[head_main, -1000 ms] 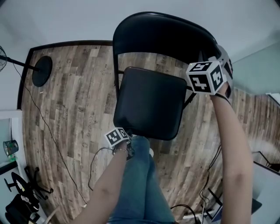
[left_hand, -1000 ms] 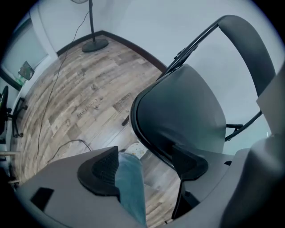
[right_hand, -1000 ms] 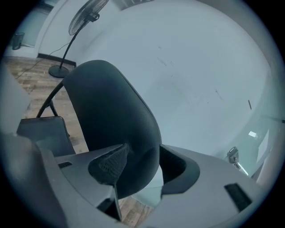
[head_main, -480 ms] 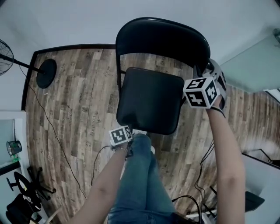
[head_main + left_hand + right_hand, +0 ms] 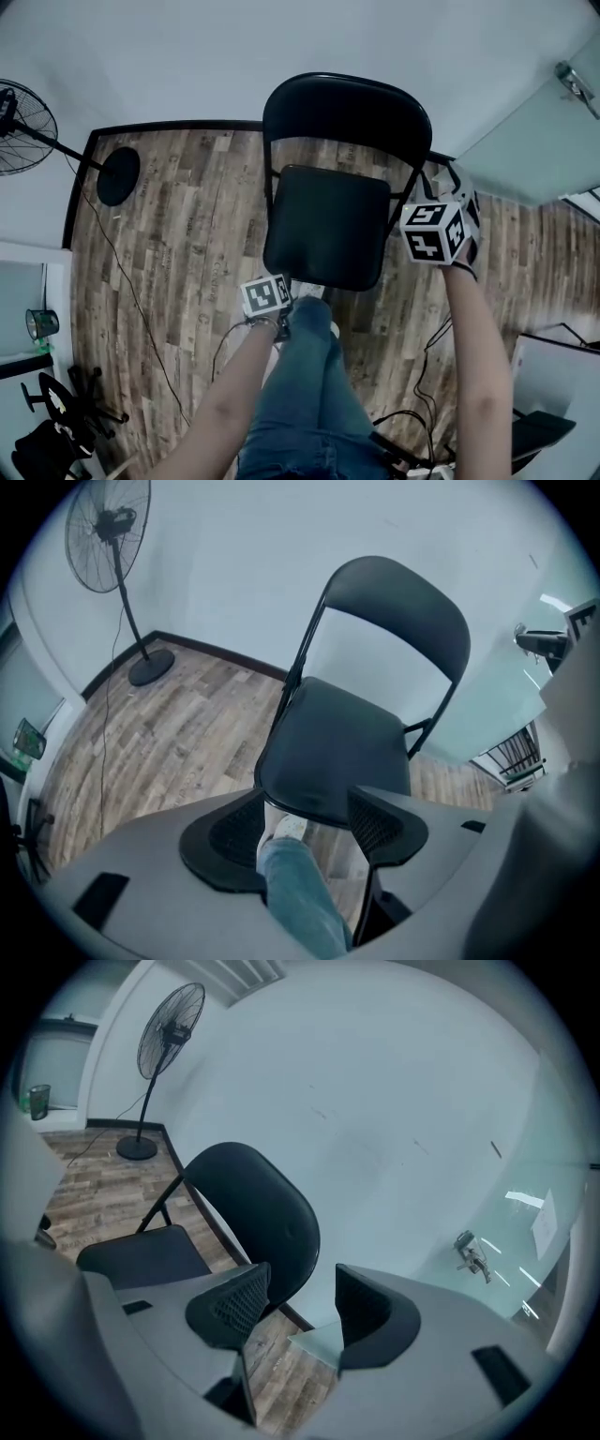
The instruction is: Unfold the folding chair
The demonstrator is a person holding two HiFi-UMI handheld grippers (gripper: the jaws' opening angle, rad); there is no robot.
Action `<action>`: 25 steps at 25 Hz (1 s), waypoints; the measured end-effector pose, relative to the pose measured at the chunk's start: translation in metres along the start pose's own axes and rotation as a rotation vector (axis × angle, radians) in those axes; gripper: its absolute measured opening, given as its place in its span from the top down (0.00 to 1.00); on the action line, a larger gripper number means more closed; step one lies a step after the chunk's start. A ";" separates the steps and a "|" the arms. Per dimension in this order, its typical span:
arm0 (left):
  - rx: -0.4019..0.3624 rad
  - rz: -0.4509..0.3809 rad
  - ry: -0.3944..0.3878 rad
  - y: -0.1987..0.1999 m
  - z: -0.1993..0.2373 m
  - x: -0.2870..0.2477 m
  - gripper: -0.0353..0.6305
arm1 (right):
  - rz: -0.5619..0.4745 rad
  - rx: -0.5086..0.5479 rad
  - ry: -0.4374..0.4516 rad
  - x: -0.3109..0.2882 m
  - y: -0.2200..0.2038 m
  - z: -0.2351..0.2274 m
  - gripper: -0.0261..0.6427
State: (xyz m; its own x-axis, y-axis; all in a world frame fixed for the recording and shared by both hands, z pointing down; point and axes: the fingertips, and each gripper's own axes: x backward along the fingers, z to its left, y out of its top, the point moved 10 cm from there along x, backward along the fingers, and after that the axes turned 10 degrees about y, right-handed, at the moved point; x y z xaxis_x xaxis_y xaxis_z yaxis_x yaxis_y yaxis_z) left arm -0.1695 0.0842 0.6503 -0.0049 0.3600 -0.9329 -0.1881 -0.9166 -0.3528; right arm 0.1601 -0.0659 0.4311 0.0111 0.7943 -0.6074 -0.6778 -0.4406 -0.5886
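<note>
The black folding chair stands unfolded on the wood floor, its seat (image 5: 328, 225) level and its backrest (image 5: 349, 108) toward the wall. My left gripper (image 5: 279, 283) hovers just off the seat's front edge (image 5: 323, 808). Its jaws have just been closing and stand open, with nothing gripped (image 5: 305, 822); only the person's leg shows far below between them. My right gripper (image 5: 448, 183) is beside the chair's right side, clear of the frame. It is open, with nothing between its pads (image 5: 298, 1307); the backrest (image 5: 253, 1213) lies beyond its left pad.
A pedestal fan (image 5: 23, 131) with a round base (image 5: 117, 176) stands at the far left by the wall. Cables (image 5: 122, 272) trail over the floor. A glass door with a handle (image 5: 572, 84) is at the right. The person's leg (image 5: 305, 375) is in front of the chair.
The left gripper has risen off the seat's front edge. The right gripper has come away from the backrest's right side, down and outward. The chair now shows smaller in the head view.
</note>
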 end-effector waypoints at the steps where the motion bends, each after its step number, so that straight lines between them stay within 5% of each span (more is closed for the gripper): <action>1: -0.004 -0.010 -0.008 0.003 -0.002 0.008 0.54 | -0.005 -0.004 -0.001 0.010 0.001 -0.001 0.65; 10: -0.072 -0.124 -0.069 0.029 -0.005 0.080 0.54 | -0.013 -0.005 0.026 0.094 0.006 0.001 0.65; 19: -0.060 -0.208 -0.103 0.052 0.004 0.132 0.54 | -0.027 -0.014 0.042 0.144 0.018 0.000 0.65; 25: -0.098 -0.339 -0.116 0.072 0.006 0.174 0.54 | -0.054 -0.022 0.052 0.168 0.024 0.004 0.65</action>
State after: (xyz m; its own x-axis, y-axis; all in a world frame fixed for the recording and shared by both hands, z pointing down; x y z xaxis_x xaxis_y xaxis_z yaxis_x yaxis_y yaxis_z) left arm -0.1898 0.0823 0.4634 -0.0705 0.6584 -0.7493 -0.1033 -0.7520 -0.6510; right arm 0.1430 0.0586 0.3173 0.0858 0.7947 -0.6009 -0.6586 -0.4073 -0.6327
